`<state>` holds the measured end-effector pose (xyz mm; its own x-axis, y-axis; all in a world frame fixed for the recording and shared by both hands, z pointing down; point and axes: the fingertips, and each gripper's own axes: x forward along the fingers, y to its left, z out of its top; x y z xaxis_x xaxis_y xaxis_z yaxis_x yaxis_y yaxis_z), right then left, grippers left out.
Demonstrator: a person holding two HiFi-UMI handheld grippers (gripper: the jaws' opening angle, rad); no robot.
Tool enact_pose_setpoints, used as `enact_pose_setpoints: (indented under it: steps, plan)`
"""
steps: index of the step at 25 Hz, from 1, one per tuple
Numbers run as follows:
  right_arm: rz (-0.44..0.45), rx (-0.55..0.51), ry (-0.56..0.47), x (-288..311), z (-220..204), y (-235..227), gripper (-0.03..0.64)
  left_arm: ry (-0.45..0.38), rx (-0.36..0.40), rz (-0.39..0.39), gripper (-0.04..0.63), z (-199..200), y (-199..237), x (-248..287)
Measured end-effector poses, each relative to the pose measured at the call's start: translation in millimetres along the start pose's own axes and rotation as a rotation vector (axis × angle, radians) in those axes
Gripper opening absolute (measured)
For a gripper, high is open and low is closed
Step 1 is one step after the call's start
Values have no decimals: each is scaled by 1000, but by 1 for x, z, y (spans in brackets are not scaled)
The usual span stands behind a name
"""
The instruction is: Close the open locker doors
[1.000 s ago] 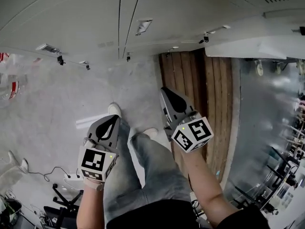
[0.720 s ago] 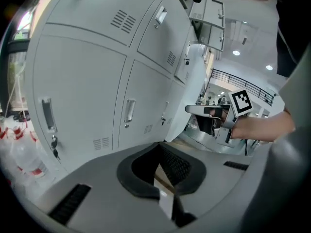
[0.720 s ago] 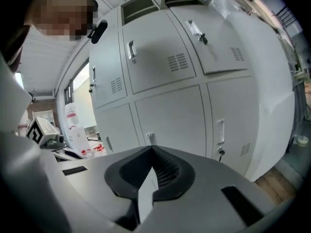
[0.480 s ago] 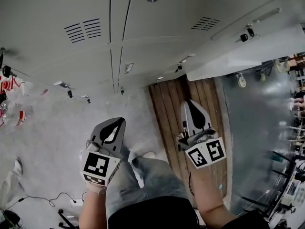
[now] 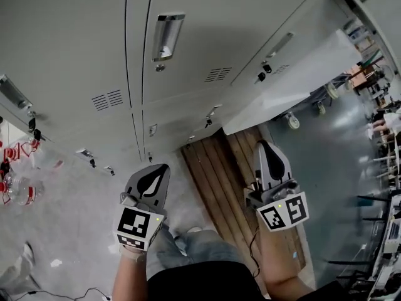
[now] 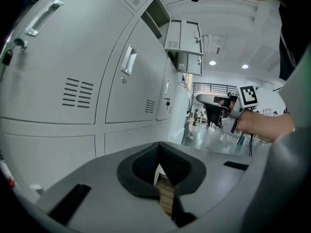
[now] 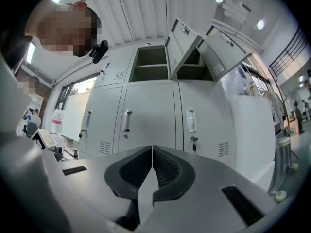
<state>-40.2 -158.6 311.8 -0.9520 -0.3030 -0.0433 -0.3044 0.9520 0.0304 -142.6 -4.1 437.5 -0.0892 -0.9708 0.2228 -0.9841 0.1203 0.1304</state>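
Note:
A bank of grey lockers [image 5: 188,49] fills the wall ahead. In the right gripper view two upper doors [image 7: 182,45] [image 7: 221,52] stand swung open, above bare compartments [image 7: 149,62]. The left gripper view shows those same open doors [image 6: 187,45] high up and far along the row. In the head view the open doors are out of frame. My left gripper [image 5: 160,169] [image 6: 158,147] is shut and empty, pointing at the lower lockers. My right gripper [image 5: 266,145] [image 7: 152,149] is also shut and empty, apart from the locker faces, and shows in the left gripper view [image 6: 206,99].
A white panel on castors [image 5: 294,80] [image 7: 252,130] stands against the lockers at the right. Wooden floor boards [image 5: 216,168] run under my feet, with grey floor [image 5: 75,212] to the left. Bottles [image 5: 12,187] sit at the far left.
The head view has tilted up from the floor to the locker faces. Both grippers stay shut; the right one sits further right and lower in the frame.

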Motion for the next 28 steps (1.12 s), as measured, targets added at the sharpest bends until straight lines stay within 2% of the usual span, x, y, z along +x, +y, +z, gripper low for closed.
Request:
enact_pose_setpoints:
  steps: [15,20,28]
  plan:
    - [-205,-48,-227,-51,174,-78,32,-69,161,-172,17,149,-55,47]
    - [-249,-61,-238,-60,215,-110,39,-81,170,-218,17,186,-73,66]
    - [-244,-73,-327,-58,286,-147,148,-84,213,-292,17,231,-102,100]
